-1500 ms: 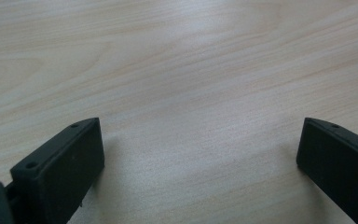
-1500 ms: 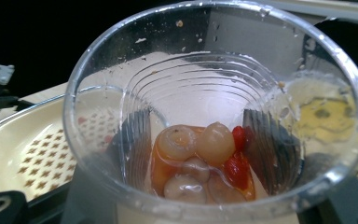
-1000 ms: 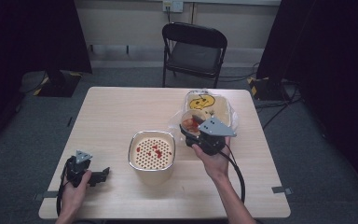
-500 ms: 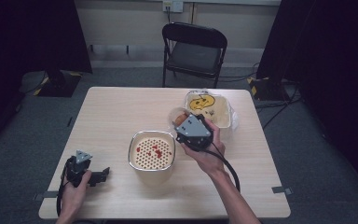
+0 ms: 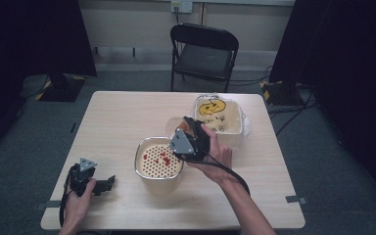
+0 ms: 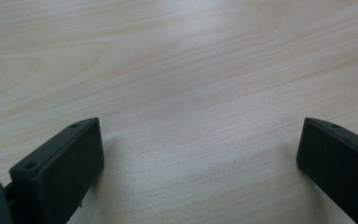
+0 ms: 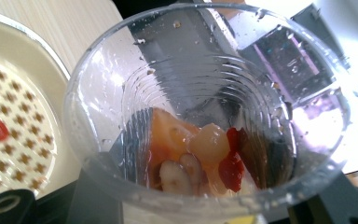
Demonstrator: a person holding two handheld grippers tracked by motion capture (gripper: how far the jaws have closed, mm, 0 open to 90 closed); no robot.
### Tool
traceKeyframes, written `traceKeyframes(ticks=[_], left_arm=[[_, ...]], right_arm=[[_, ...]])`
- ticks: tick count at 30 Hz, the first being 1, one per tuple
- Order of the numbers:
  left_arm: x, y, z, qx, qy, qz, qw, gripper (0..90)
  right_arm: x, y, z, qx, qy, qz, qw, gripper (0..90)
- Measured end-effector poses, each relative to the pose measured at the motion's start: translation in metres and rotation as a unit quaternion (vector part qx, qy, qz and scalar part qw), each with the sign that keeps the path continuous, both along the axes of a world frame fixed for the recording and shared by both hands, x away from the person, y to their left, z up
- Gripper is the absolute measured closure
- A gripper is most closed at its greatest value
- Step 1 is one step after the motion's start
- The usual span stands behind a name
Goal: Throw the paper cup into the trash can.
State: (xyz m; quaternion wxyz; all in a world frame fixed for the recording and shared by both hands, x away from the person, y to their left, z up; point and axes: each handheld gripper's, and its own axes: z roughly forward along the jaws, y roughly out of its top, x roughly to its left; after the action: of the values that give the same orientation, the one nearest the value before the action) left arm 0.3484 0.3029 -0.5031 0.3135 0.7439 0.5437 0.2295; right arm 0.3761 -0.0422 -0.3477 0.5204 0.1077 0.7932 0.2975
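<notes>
My right gripper (image 5: 182, 129) is shut on a clear plastic cup (image 5: 172, 127) and holds it tipped over the right rim of a metal strainer bowl (image 5: 138, 162). Inside the cup (image 7: 205, 79) lie wet fruit pieces (image 7: 200, 156), orange, pale and red. Several red pieces (image 5: 162, 156) lie on the strainer's perforated insert (image 7: 14, 126). My left gripper (image 5: 108, 182) rests at the table's near left corner, and its jaws (image 6: 200, 154) stand wide open over bare wood with nothing between them.
A beige tub (image 5: 235, 136) with a yellow smiley item and clear wrap stands at the back right of the table, just behind my right hand. A black folding chair (image 5: 203, 51) stands beyond the far edge. The light wooden tabletop (image 5: 117, 117) spreads to the left.
My right gripper carried the cup leftward from beside the tub to the strainer's rim and tipped it. Red pieces now lie in the strainer. The left gripper stayed put.
</notes>
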Motion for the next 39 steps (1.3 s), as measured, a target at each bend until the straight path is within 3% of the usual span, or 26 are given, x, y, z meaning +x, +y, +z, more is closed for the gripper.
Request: traceKeyframes(ticks=[7,12,19,21,23,26,27,29,32,34,36,37,38,39], left_arm=[[0.0,0.0,0.0,0.0,0.0,0.0,1.0,0.1],[0.0,0.0,0.0,0.0,0.0,0.0,1.0,0.1],[0.0,0.0,0.0,0.0,0.0,0.0,1.0,0.1],[0.0,0.0,0.0,0.001,0.0,-0.001,1.0,0.1],[0.0,0.0,0.0,0.001,0.0,-0.001,1.0,0.1],[0.0,0.0,0.0,0.0,0.0,-0.001,1.0,0.1],[0.0,0.0,0.0,0.0,0.0,0.0,1.0,0.1],[0.0,0.0,0.0,0.0,0.0,0.0,1.0,0.1],[0.0,0.0,0.0,0.001,0.0,-0.001,1.0,0.1],[0.0,0.0,0.0,0.0,0.0,0.0,1.0,0.1],[0.0,0.0,0.0,0.0,0.0,0.0,1.0,0.1],[0.0,0.0,0.0,0.0,0.0,0.0,1.0,0.1],[0.0,0.0,0.0,0.0,0.0,0.0,1.0,0.1],[0.0,0.0,0.0,0.001,0.0,-0.001,1.0,0.1]], right_arm=[[-0.003,0.012,-0.005,-0.074,-0.033,-0.001,0.9967,47.6],[-0.004,0.02,-0.013,-0.144,-0.058,-0.001,0.9878,47.7],[-0.006,0.027,-0.018,-0.208,-0.094,0.002,0.9735,47.8],[-0.007,0.029,-0.018,-0.232,-0.103,0.002,0.9673,47.8],[-0.007,0.031,-0.018,-0.262,-0.117,0.003,0.9581,47.9],[-0.009,0.033,-0.019,-0.277,-0.124,-0.001,0.9528,47.9],[-0.01,0.034,-0.02,-0.284,-0.132,-0.001,0.9497,47.9],[-0.01,0.034,-0.021,-0.301,-0.142,0.0,0.9429,48.0],[-0.011,0.035,-0.021,-0.33,-0.162,-0.005,0.9299,48.1],[-0.011,0.035,-0.019,-0.342,-0.174,-0.008,0.9235,48.1],[-0.013,0.036,-0.016,-0.343,-0.178,-0.009,0.9224,48.1],[-0.013,0.037,-0.016,-0.354,-0.187,-0.008,0.9162,48.2],[-0.014,0.038,-0.016,-0.362,-0.192,-0.01,0.9124,48.2],[-0.014,0.039,-0.016,-0.375,-0.201,-0.003,0.905,48.3]])
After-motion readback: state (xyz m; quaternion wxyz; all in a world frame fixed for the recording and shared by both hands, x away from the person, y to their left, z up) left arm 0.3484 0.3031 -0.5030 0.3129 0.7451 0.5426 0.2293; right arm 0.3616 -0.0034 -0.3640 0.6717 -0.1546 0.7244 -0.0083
